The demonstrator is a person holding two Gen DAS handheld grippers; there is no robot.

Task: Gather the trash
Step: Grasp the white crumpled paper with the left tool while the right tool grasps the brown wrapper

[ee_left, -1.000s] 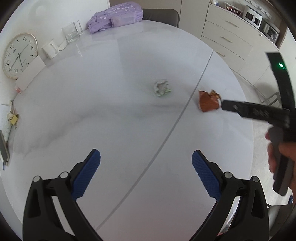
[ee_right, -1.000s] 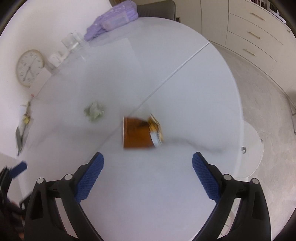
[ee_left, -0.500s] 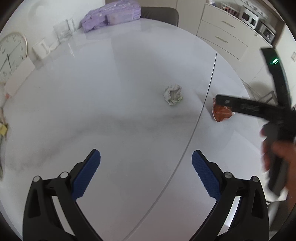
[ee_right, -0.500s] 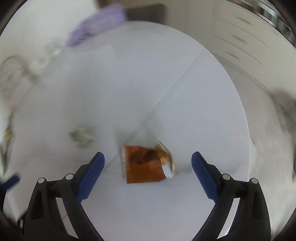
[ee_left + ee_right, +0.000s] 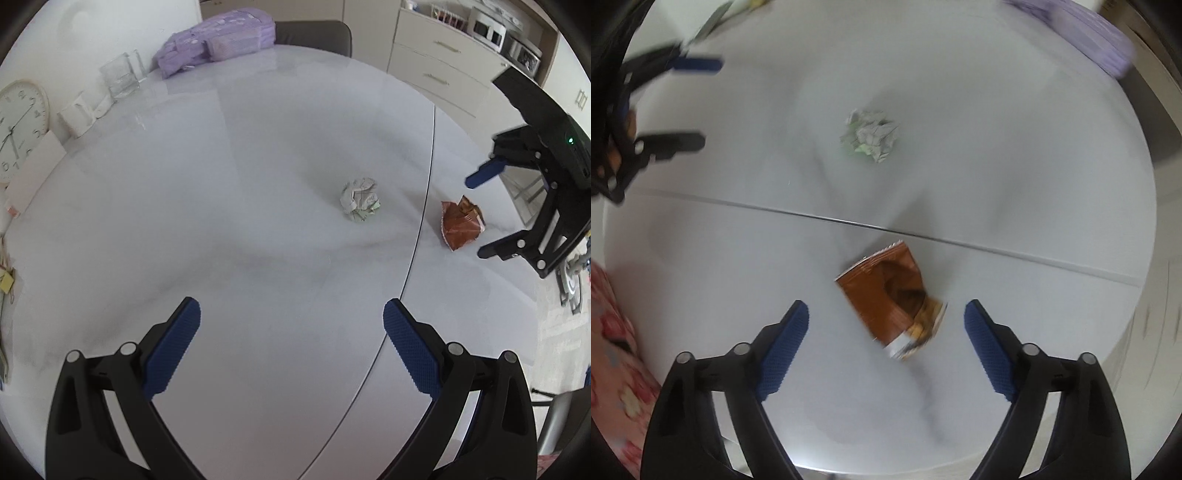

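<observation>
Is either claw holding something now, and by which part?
Nothing is held. The right claw is closing around the brown wrapper without touching it; the left claw is empty.

Crumpled paper ball (image 5: pixel 360 199) beside orange wrapper (image 5: pixel 461 223)

I see even, soft daylight; the glossy white marble counter (image 5: pixel 258 155) shows faint glare; my right view is motion-blurred, edges fisheye-bent.

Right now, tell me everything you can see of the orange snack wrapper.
The orange snack wrapper is a crumpled, glossy foil-like packet, brown-orange with a torn-open end showing yellow and white print. It lies flat on the white marble-look table, just beside the tabletop seam. Nothing touches it; the right gripper hangs above, jaws closing around it.
</observation>
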